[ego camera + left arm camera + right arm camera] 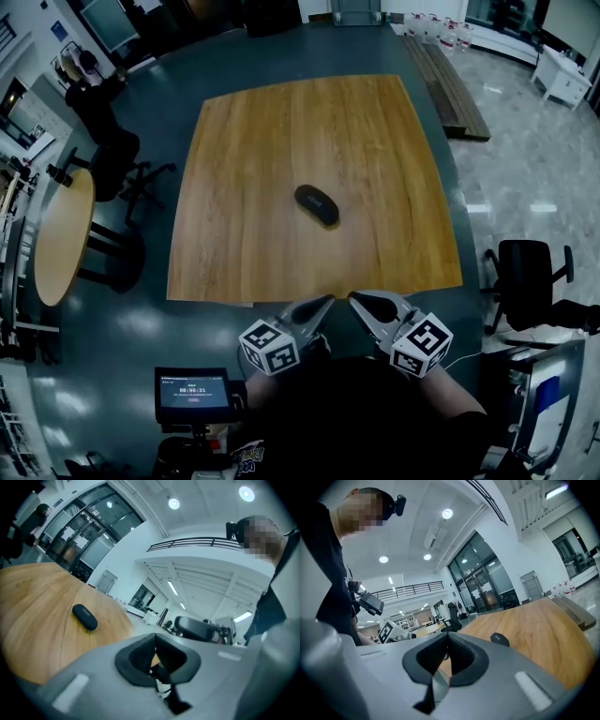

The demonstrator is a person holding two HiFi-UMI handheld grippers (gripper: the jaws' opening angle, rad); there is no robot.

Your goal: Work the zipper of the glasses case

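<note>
Left gripper (322,302): low in the head view at 6 o'clock, just left of centre; grey body lying near level, tip aimed toward 1 o'clock; jaws closed together, dark pads meeting. Left marker cube (269,347): at the rear of that gripper, toward 7 o'clock from the tip. Right gripper (357,299): beside the first, just right of centre; body near level, tip aimed toward 11 o'clock; jaws likewise closed, pad against pad. Right marker cube (422,344): behind it, toward 4 o'clock from the tip. The two tips converge, near each other but apart. Sleeves (375,412): dark, both forearms drawn in close to the torso at the frame's bottom.
</note>
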